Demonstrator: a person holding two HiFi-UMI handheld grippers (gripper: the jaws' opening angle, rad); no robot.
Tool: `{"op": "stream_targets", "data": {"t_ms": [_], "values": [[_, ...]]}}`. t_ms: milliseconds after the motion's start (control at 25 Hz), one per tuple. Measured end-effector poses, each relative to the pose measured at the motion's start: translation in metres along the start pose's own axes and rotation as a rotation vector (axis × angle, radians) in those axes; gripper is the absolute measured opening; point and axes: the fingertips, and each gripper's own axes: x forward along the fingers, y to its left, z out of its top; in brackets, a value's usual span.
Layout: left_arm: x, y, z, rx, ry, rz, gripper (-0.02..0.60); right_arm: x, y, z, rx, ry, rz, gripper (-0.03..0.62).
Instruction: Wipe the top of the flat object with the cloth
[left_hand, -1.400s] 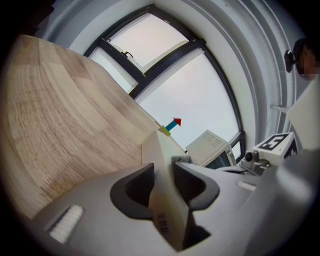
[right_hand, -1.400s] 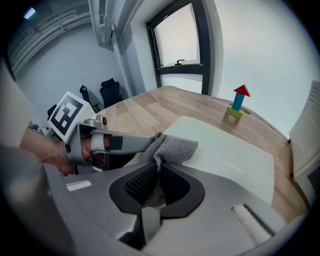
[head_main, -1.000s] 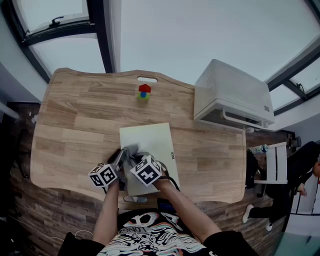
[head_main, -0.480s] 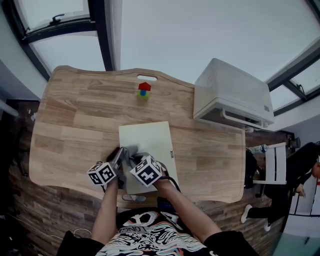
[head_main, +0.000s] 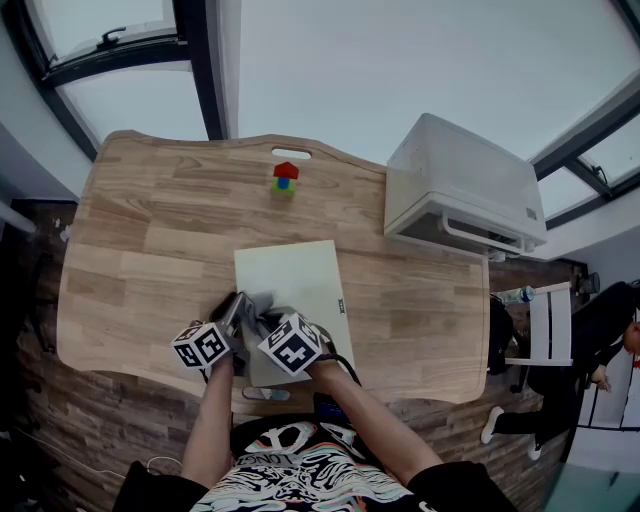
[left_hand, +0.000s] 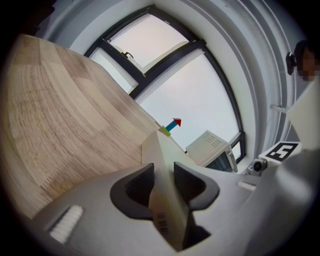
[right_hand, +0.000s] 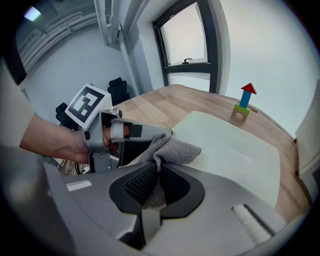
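A pale flat board (head_main: 295, 290) lies on the wooden table (head_main: 150, 240), its near part hidden under the grippers. My left gripper (head_main: 238, 312) is shut on the board's near left edge; in the left gripper view the board (left_hand: 165, 200) stands edge-on between the jaws. My right gripper (head_main: 270, 322) is shut on a grey cloth (right_hand: 172, 149), which bunches against the board (right_hand: 225, 150) near its left corner, right beside the left gripper (right_hand: 130, 132). In the head view the cloth (head_main: 262, 306) shows as a grey lump between the two grippers.
A small stack of red, blue and green blocks (head_main: 285, 180) stands at the far side of the table. A white appliance (head_main: 462, 190) sits at the right rear. A chair (head_main: 550, 330) and a person (head_main: 600, 340) are beyond the table's right end.
Both grippers, the board and the cloth have shifted slightly to the left and toward me; the grips are unchanged.
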Motion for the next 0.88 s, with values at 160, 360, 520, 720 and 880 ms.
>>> {"op": "stream_targets", "data": {"t_ms": [160,360,520,720,880], "values": [[0.001,-0.001,0.000,0.000,0.000,-0.002,0.179,-0.001,0.001,-0.002,-0.007,0.004,-0.003,0.020],[0.001,0.000,-0.001,-0.001,0.000,-0.003,0.179,0.000,0.004,-0.004,-0.013,0.009,-0.013,0.020],[0.000,0.000,0.000,0.001,0.000,-0.001,0.179,-0.001,0.008,-0.006,-0.014,0.012,-0.005,0.020],[0.001,-0.001,0.000,0.002,-0.002,-0.002,0.179,-0.002,0.011,-0.009,-0.022,0.016,-0.006,0.020],[0.001,-0.001,0.000,0.001,-0.002,-0.002,0.179,-0.002,0.014,-0.010,-0.025,0.021,0.002,0.020]]}}
